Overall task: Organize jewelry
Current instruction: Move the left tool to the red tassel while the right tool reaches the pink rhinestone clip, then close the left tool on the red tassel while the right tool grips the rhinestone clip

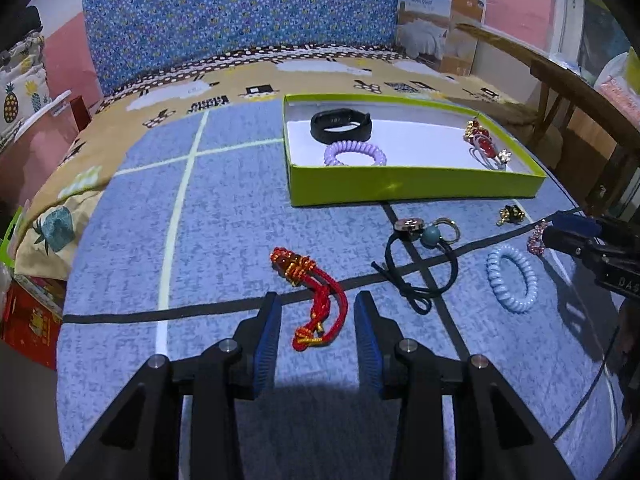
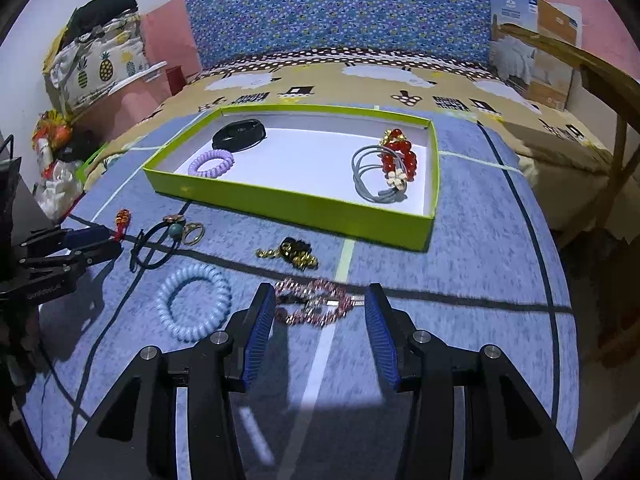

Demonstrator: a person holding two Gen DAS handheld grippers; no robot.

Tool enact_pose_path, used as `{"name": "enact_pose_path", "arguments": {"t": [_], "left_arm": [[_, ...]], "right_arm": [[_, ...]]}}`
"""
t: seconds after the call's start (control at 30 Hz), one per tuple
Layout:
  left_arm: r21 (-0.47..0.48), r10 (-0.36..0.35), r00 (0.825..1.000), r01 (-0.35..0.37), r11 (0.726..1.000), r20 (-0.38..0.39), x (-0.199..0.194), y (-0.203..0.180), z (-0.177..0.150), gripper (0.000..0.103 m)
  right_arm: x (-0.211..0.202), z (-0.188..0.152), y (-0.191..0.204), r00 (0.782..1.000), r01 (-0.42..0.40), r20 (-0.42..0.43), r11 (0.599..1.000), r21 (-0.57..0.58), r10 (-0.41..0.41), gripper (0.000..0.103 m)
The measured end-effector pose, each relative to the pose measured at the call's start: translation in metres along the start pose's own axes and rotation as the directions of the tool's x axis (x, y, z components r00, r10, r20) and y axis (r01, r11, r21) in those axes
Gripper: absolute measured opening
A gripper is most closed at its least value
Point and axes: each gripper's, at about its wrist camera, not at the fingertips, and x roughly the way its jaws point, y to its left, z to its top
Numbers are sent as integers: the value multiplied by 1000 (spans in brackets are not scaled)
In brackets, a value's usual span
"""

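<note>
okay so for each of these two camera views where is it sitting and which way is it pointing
Left wrist: on the left gripper, angled down at the red cord bracelet; right gripper shows at the edge.
Right wrist: on the right gripper, angled down at the pink sparkly piece; left gripper at the edge.
Shared: green tray, blue mat.

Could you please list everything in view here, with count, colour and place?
box: one, lime green, open, on the blue mat
band: one, black, in the box
coil tie: one, lilac, in the box
bead bracelet with grey ties: one cluster, red and grey, in the box
cord bracelet: one, red, between the left tool fingers
rhinestone piece: one, pink, between the right tool fingers
coil tie on the mat: one, pale blue
black hair tie: one, on the mat
gold-black charm: one, on the mat
both tools: open
</note>
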Motion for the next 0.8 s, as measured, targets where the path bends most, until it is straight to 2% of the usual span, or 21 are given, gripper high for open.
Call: {"name": "enact_pose_path", "arguments": {"t": [0.27,0.47,0.6,0.7,0.8], "left_arm": [[4,-5,1000,5,1000,-2,1,0,3,41],[2,-9,1000,9,1000,-4,1,2,4,42],[2,-8,1000,8,1000,-4,1,2,5,42],[7,-6,1000,6,1000,-5,2,2,5,42],[14,-2,1000,2,1000,-5,3,1,5,42]], "right_arm": [[12,4,5,999,-37,-36,989,-142,33,48],[14,-2,15,996,-63,-73,963,-261,46,48],[16,-1,9,994,-80,-89,971,-224,61,48],[14,-3,9,996,-59,-81,977,-207,43,43],[11,-6,12,997,-30,-72,980,-198,16,43]]}}
